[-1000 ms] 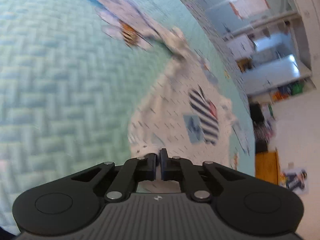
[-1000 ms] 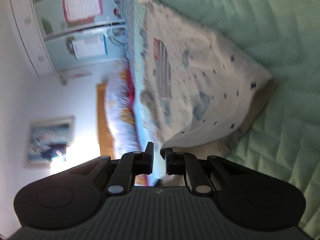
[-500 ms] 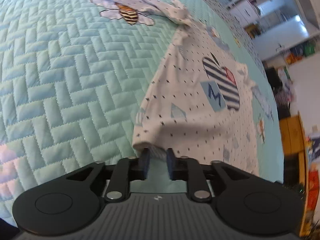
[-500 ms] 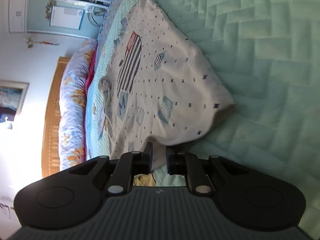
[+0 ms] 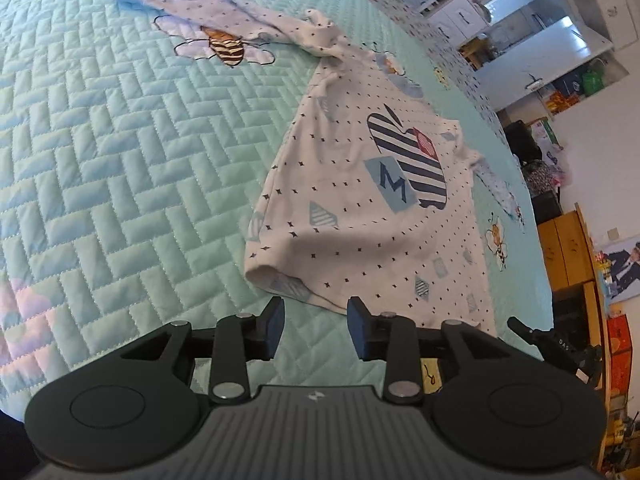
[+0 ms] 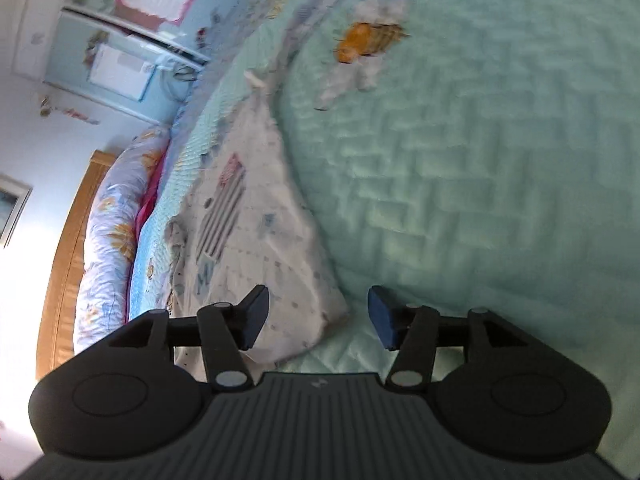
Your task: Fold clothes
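A quilted mint bedspread (image 5: 120,152) is carrying a white long-sleeved child's top (image 5: 360,216), lying spread flat with one sleeve (image 5: 224,28) stretched out; no fold is showing, so the folding is looking barely begun. The left claw (image 5: 314,322) and right claw (image 6: 318,314) are hovering wide open by its hem, gripping nothing. No containers are appearing.

So the bed (image 5: 100,168) has a mint-green quilted cover with a zigzag stitch pattern, plus bee-and-flower prints here and there. Lying right on it is a white dotted shirt (image 5: 360,216) with a striped apple and an "M" patch, spread flat with one long sleeve (image 5: 224,26) trailing away over a bee print. A floral bolster (image 6: 108,240) sits along the wooden headboard (image 6: 66,256).
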Demonstrator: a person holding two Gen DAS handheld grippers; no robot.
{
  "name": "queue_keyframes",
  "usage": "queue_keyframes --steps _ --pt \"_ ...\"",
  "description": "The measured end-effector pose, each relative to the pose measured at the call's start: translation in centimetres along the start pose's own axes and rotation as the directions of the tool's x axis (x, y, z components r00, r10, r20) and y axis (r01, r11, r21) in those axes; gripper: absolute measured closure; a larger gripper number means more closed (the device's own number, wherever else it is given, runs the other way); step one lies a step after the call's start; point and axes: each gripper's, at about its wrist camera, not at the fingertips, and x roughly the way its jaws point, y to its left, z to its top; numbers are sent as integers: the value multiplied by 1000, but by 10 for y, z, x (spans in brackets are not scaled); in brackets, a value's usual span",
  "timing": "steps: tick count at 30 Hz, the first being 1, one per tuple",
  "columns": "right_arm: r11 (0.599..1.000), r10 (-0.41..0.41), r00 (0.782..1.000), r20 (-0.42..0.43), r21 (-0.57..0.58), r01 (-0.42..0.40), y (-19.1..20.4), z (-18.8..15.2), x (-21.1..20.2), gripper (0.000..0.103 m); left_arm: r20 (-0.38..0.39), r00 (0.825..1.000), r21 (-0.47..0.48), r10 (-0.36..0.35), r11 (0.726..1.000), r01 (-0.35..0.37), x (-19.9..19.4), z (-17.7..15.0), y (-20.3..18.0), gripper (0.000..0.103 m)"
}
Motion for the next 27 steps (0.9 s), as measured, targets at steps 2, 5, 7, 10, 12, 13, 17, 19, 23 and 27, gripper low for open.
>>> queue_keyframes --steps 2,5,7,10,12,13,17,19,23,27 --pt "999 7 1000 -23 -51 -8 7 2 13 52 2 1000 0 7 1000 -7 1 1 -1 67" --pt "987 -71 995 -64 -149 61 16 3 28 99 4 1000 14 12 1000 -12 0 4 -4 67" --pt "983 -106 993 -50 -155 97 17 7 25 99 10 1000 28 19 999 -19 -2 6 -5 66" --pt "978 -143 989 -37 -160 136 12 13 18 99 14 999 26 31 999 -31 -2 8 -1 65" --pt "966 -175 984 -33 -200 165 16 14 18 99 18 999 17 41 999 -41 -3 10 3 65" --pt "957 -191 981 -31 -229 179 21 13 18 99 25 999 15 43 999 -43 -4 10 4 65" --pt "953 -203 978 -49 -240 186 18 8 16 99 66 997 29 43 999 -45 -11 17 5 65" --pt "955 -204 978 -49 -232 188 16 8 11 99 98 994 51 51 997 -56 -15 25 1 64" --pt "974 -161 985 -62 -171 149 11 6 6 93 177 981 57 79 994 -90 -11 46 4 45" --pt "988 -114 991 -67 -115 106 8 2 1 87 135 987 40 86 995 -92 21 74 18 45"
